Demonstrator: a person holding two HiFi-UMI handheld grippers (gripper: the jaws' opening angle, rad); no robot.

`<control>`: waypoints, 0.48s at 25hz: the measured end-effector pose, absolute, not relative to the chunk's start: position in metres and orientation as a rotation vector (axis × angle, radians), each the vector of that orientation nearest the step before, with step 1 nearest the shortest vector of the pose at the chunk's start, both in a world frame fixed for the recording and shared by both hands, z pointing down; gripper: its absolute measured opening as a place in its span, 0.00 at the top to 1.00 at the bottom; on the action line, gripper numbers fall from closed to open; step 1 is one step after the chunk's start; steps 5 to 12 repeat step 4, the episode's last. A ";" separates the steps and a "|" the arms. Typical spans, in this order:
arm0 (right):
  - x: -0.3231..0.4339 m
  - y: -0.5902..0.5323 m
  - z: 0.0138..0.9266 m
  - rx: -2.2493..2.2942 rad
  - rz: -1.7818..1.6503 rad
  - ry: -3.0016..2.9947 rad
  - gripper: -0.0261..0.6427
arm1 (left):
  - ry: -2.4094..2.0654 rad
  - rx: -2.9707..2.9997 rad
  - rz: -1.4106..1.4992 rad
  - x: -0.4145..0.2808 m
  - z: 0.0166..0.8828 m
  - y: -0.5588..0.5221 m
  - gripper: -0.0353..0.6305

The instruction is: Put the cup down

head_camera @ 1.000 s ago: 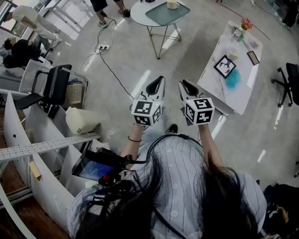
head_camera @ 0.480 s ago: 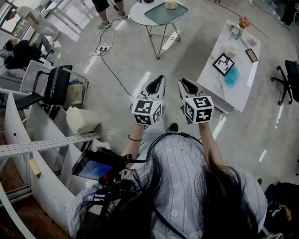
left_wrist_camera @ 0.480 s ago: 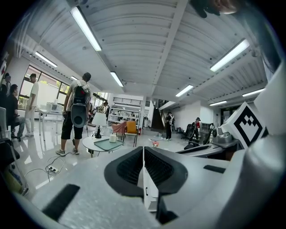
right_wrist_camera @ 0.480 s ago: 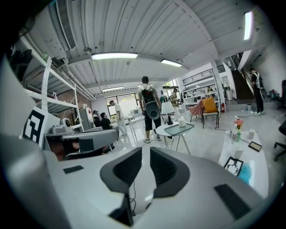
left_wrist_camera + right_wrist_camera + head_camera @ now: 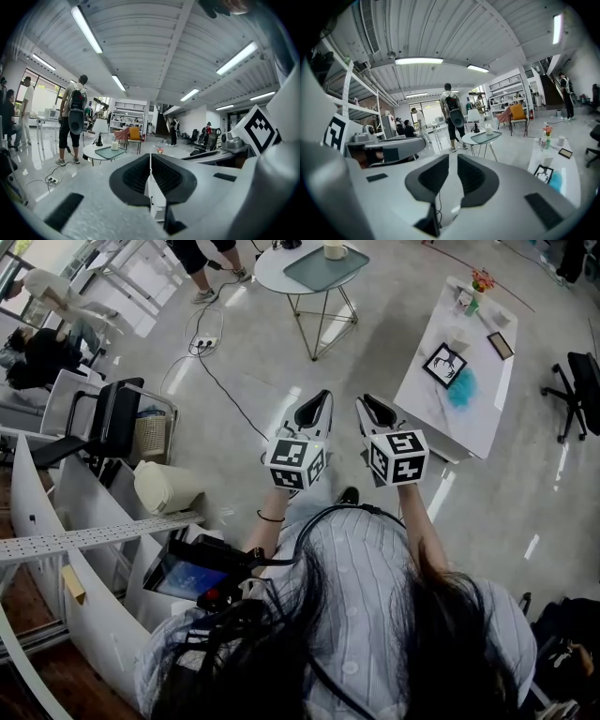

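White cup (image 5: 333, 249): at far edge of tray (image 5: 314, 270) on round desk (image 5: 270, 274), well apart from both tools. Left tool (image 5: 150, 155): jaws together, empty. Right tool (image 5: 453, 160): jaws together, empty. Risk: floor cable (image 5: 223, 381) lies toward desk; likely snag or trip on approach.

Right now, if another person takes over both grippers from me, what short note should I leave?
Left gripper: jaws together, nothing between them.
Right gripper: jaws shut, empty.
Both are held side by side in the air above the floor, in front of the person.
Cup: a white one stands on the tray on the round table, far ahead and out of reach of both grippers.
Done: no cup is in either gripper.
Left: nothing in hand to put down. I cannot tell whether that cup is the one meant.
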State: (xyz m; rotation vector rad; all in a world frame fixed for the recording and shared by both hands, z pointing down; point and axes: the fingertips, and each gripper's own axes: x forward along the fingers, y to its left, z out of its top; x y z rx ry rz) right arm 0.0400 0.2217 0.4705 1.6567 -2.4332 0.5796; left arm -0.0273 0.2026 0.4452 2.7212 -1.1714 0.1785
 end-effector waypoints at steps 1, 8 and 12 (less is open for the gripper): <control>0.040 0.221 0.471 1.658 0.579 -2.433 0.85 | -1.169 2.723 0.179 -0.027 0.445 0.202 0.92; 0.040 0.221 0.471 1.662 0.577 -2.432 0.85 | -1.162 2.727 0.181 -0.026 0.446 0.202 0.92; 0.040 0.221 0.471 1.662 0.577 -2.432 0.85 | -1.162 2.727 0.181 -0.026 0.446 0.202 0.92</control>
